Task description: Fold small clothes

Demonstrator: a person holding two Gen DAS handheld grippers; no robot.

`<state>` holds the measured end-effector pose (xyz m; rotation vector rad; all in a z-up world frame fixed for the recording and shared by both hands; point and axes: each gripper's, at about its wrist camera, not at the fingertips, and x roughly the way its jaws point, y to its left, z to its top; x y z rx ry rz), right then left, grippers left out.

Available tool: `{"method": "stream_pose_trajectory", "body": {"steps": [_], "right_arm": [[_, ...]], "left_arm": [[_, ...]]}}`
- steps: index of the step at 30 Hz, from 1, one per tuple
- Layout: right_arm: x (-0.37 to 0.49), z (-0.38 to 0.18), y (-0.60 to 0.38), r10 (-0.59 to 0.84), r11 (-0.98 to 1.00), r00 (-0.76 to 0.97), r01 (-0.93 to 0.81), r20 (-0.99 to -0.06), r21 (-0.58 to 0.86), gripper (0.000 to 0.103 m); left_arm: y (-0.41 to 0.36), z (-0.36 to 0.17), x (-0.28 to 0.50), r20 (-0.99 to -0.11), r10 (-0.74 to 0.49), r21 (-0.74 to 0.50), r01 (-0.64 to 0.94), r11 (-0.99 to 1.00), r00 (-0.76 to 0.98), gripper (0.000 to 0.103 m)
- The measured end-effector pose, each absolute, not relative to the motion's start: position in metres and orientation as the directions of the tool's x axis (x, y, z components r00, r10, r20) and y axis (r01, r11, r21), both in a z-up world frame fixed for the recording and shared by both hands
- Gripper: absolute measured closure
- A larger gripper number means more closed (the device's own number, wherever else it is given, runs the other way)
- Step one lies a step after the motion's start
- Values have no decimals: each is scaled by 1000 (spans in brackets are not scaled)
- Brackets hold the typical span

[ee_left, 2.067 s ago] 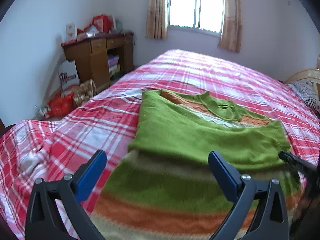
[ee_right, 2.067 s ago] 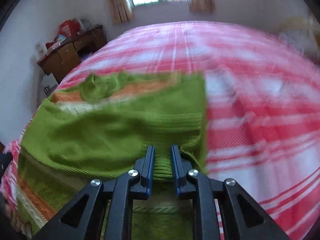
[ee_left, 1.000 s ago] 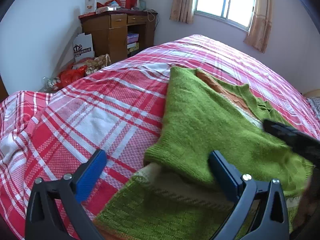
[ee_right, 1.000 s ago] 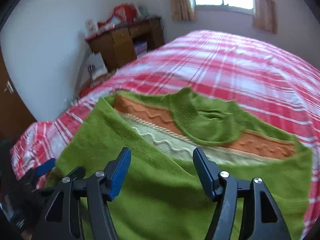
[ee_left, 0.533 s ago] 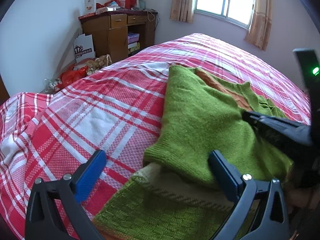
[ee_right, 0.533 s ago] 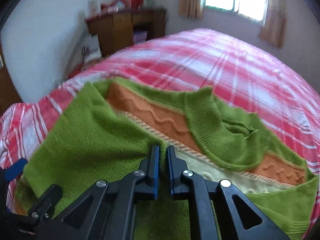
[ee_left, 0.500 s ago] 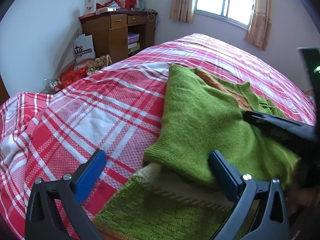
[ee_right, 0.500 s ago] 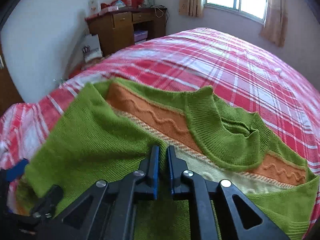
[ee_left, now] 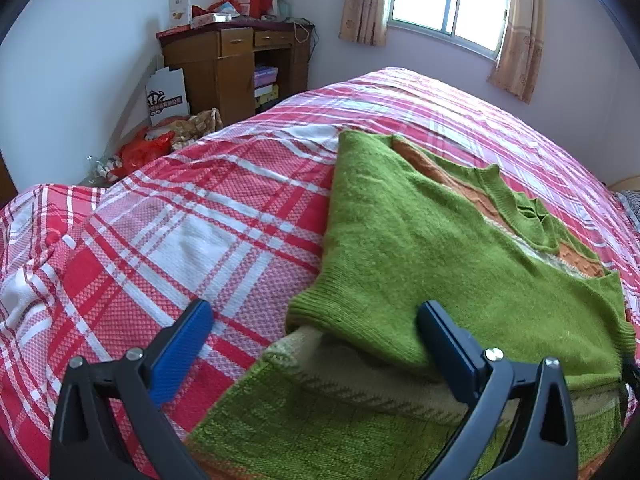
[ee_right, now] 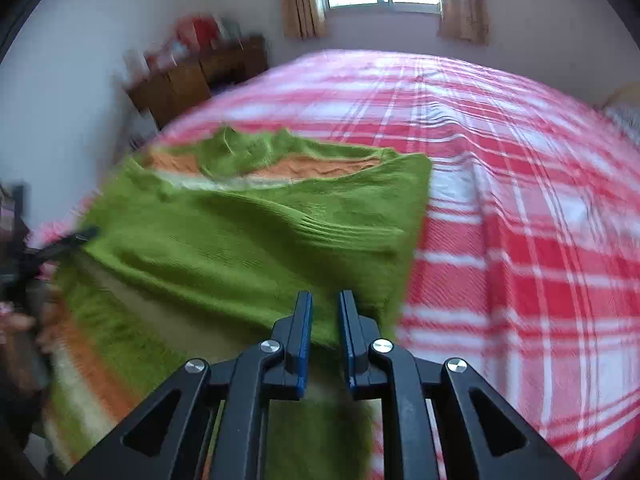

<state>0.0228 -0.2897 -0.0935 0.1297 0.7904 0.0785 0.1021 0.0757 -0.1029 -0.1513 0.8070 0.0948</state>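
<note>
- Sweater (ee_left: 420, 248) lies part-folded on the plaid bed (ee_left: 192, 224), sleeve laid across its body.
- Right tongs (ee_right: 325, 312) pinch its green knit; left tongs (ee_left: 316, 344) gape, holding nothing.
- Next: likely carry the pinched fold over, then smooth.

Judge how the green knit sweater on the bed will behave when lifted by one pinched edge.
The sweater likely drapes limply: its folded sleeve already sags over the body. The thick ribbed knit probably grips well in the right gripper. It looks light, so it may drag across the plaid bedspread.
</note>
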Motion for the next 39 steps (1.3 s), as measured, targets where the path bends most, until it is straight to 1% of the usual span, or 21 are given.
{"method": "stream_pose_trajectory", "body": {"steps": [2, 4, 8, 9, 11, 14, 17, 18, 19, 21, 22, 24, 26, 27, 29, 30, 32, 33, 35, 37, 39], "right_arm": [[5, -91, -299, 114, 984, 711, 18, -693, 180, 89], [-14, -79, -296, 29, 984, 704, 106, -710, 145, 89], [-97, -44, -310, 123, 950, 816, 67, -565, 304, 89], [-111, -39, -310, 135, 947, 823, 57, -552, 316, 87], [-152, -30, -316, 152, 947, 823, 37, -547, 318, 83], [-206, -21, -322, 136, 958, 812, 38, -567, 285, 82], [-257, -8, -324, 191, 951, 827, -23, -529, 307, 82], [-268, -5, -322, 230, 945, 823, -62, -520, 320, 75], [-279, -6, -320, 255, 943, 813, -90, -523, 319, 56], [-291, -13, -308, 249, 951, 809, -102, -532, 291, 31], [-294, -21, -299, 265, 948, 810, -120, -524, 294, 31], [-296, -41, -286, 315, 931, 784, -144, -535, 337, 31], [-286, -66, -270, 326, 927, 742, -129, -585, 352, 31], [-276, -83, -260, 328, 929, 702, -120, -632, 349, 32], [-267, -108, -244, 334, 932, 643, -119, -689, 342, 42], [-264, -118, -239, 341, 931, 625, -119, -702, 346, 48], [-260, -133, -234, 321, 937, 590, -83, -741, 341, 48], [-258, -140, -232, 312, 938, 569, -59, -760, 341, 51], [-262, -142, -228, 318, 933, 582, -52, -749, 356, 51], [-261, -143, -223, 367, 916, 547, -69, -753, 396, 63], [-258, -148, -218, 384, 908, 526, -65, -759, 414, 63]], "left_arm": [[77, -102, 102, -729, 18, -100, -134, 986, 684, 0], [81, -99, 95, -739, -18, -106, -90, 990, 673, 0], [99, -91, 44, -725, -113, -176, -24, 984, 679, 0], [105, -91, 25, -717, -143, -195, 1, 981, 682, 0], [116, -89, -11, -706, -158, -184, 37, 982, 690, 0], [136, -73, -51, -650, -183, -186, 79, 979, 738, 0], [157, -45, -85, -577, -233, -203, 138, 969, 783, 0], [161, -33, -94, -557, -238, -193, 155, 969, 796, 0], [162, -25, -100, -545, -237, -178, 166, 970, 804, 0], [164, -5, -115, -518, -223, -137, 177, 975, 826, 0], [164, 0, -118, -512, -223, -133, 180, 975, 830, 0], [168, 13, -130, -491, -240, -149, 191, 970, 837, 0], [171, 16, -132, -483, -264, -179, 201, 963, 835, 0], [172, 17, -134, -482, -274, -187, 208, 960, 832, 0], [173, 13, -138, -483, -253, -165, 197, 966, 838, 0], [171, 11, -140, -488, -222, -134, 179, 975, 844, 0], [171, 8, -143, -489, -185, -88, 163, 983, 853, 0], [172, 7, -145, -486, -181, -81, 162, 984, 855, 0], [177, 6, -146, -483, -178, -81, 159, 984, 857, 0], [184, 5, -145, -480, -190, -109, 157, 982, 857, 0], [191, 3, -145, -477, -216, -146, 165, 975, 852, 0]]}}
